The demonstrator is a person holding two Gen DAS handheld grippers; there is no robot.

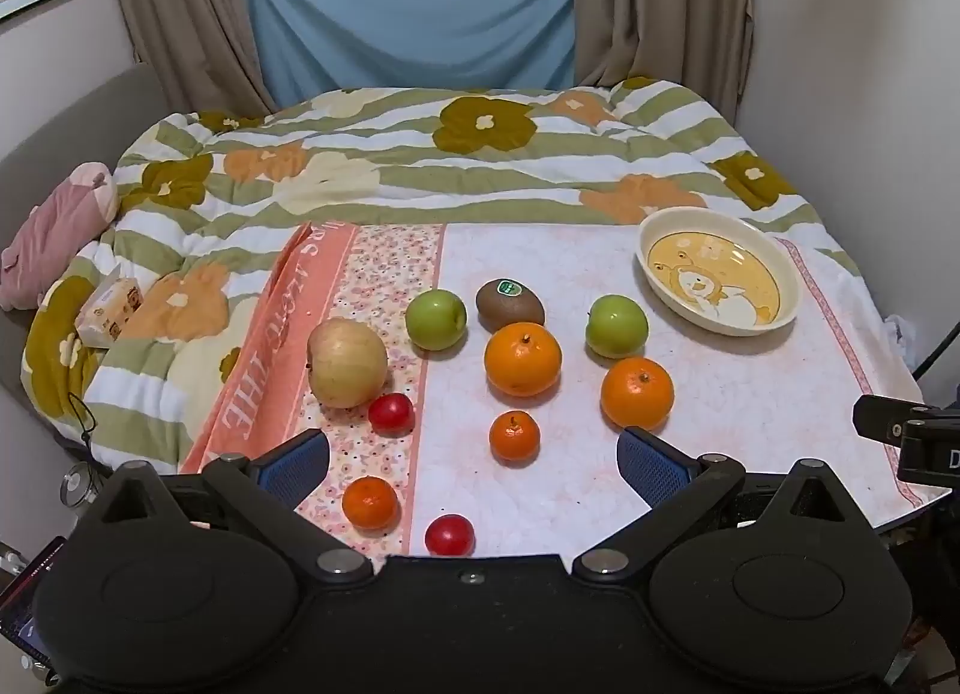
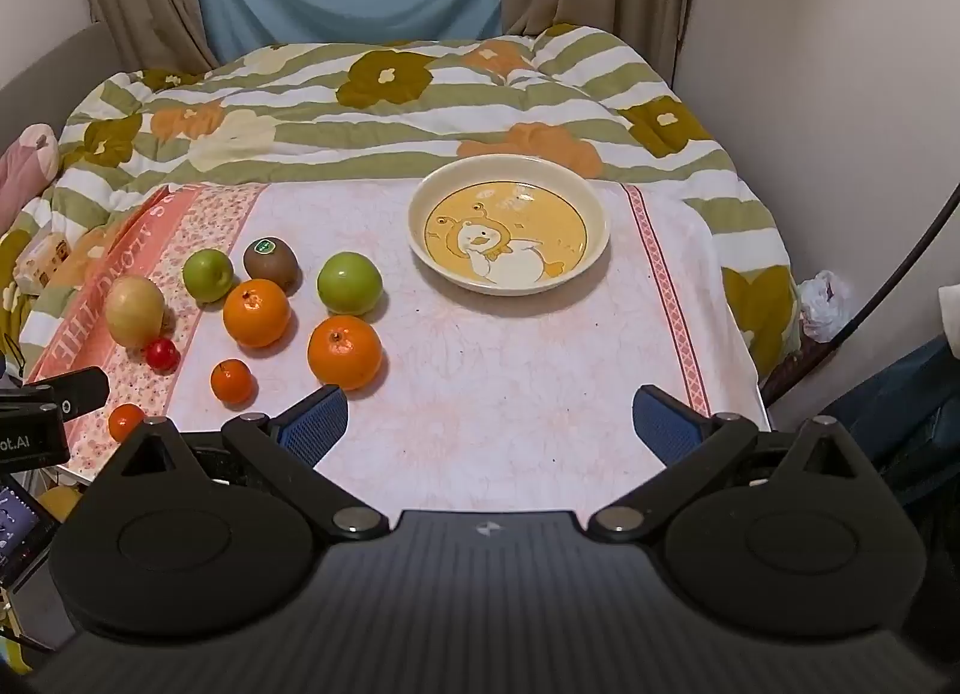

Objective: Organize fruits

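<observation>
Fruit lies loose on a pink cloth-covered table [image 1: 720, 394]: a yellow apple [image 1: 347, 362], two green apples [image 1: 436, 319] [image 1: 617, 326], a kiwi [image 1: 510, 304], two big oranges [image 1: 522, 359] [image 1: 637, 392], two small mandarins [image 1: 514, 435] [image 1: 370, 502] and two red cherry tomatoes [image 1: 391, 413] [image 1: 449, 535]. A cream bowl [image 2: 509, 191] with a duck picture stands empty at the back right. My left gripper [image 1: 474, 463] is open and empty at the front edge, near the fruit. My right gripper [image 2: 491, 424] is open and empty, right of the fruit [image 2: 344, 352].
A bed with a green-striped flowered quilt [image 1: 420, 165] lies behind the table. A pink plush [image 1: 54, 232] and a tissue pack [image 1: 109, 304] lie at its left. Walls stand close on the right, curtains at the back.
</observation>
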